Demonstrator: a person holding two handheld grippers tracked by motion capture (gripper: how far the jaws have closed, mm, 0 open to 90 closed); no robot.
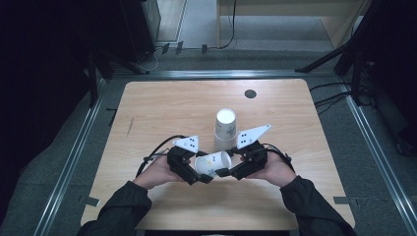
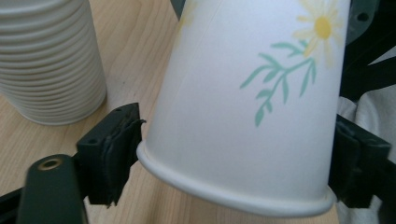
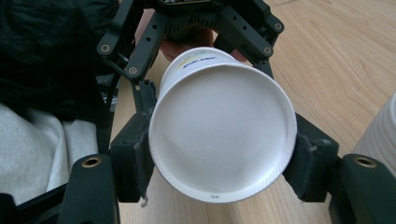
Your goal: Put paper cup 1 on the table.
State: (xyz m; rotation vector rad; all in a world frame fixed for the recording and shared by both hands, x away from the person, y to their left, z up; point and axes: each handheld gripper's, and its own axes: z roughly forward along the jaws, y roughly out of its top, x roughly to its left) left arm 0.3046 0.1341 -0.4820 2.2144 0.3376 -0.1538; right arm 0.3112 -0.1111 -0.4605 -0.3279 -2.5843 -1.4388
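The paper cup (image 1: 214, 162) lies sideways above the table's (image 1: 162, 108) near edge, the right gripper (image 1: 229, 171) clamping its base at three o'clock, the left gripper (image 1: 200, 177) straddling its rim at nine, the cup stack (image 1: 225, 129) standing at twelve.

The high view was dim at its edges: the floor and the dark equipment around the wooden table (image 1: 162, 113) sank into near black, while the tabletop itself was evenly lit from above, with soft, short shadows. The top of the cup stack (image 1: 225, 129) glared white. In the left gripper view the paper cup (image 2: 252, 107) was bright and fairly sharp, the near jaws slightly soft. The right gripper view was crisp on the cup's base, its corners dark.
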